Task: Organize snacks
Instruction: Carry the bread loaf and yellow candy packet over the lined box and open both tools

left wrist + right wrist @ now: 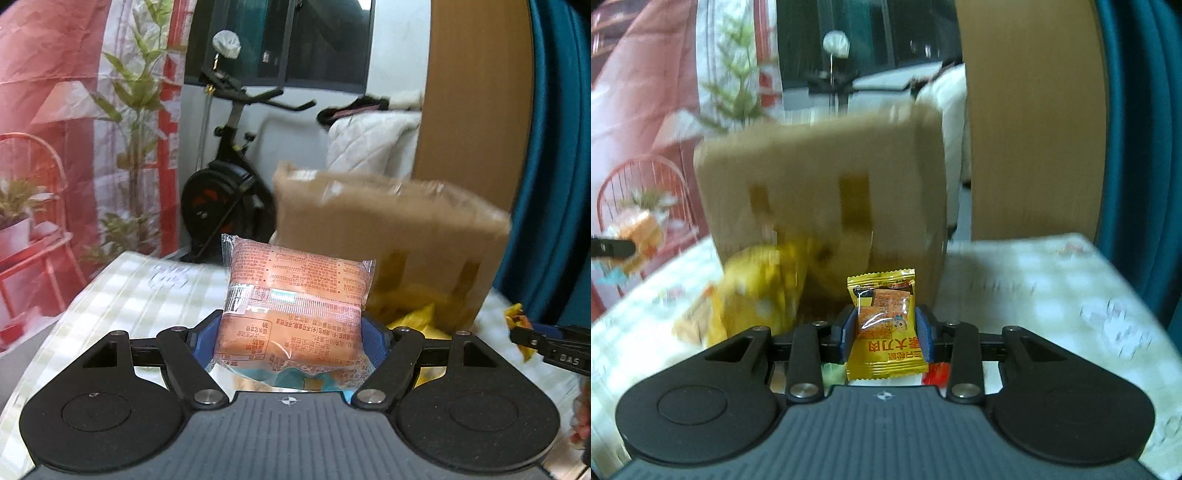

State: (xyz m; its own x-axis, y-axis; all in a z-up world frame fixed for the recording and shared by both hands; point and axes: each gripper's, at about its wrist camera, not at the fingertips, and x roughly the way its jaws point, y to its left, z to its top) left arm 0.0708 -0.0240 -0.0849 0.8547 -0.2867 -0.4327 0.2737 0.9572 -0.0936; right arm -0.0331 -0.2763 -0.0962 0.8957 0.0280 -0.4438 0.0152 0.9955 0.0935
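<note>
Carrying is the step in hand: left tool [293,332] clamps an orange packet [295,306], right tool [885,328] a yellow packet [885,325]. Next, probably, lowering both into the blurred cardboard box [827,184] ahead.

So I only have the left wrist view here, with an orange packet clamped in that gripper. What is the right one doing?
Observer: The right gripper is shut on a small yellow foil snack packet.
Operator: Is it over the brown cardboard box yet?
Observer: No, the brown cardboard box stands ahead of it, on the pale checked tablecloth.
Operator: Anything beside the box that I can't make out?
Observer: A blurred heap of yellow snack bags lies at the box's left foot, seen from the right wrist.
</note>
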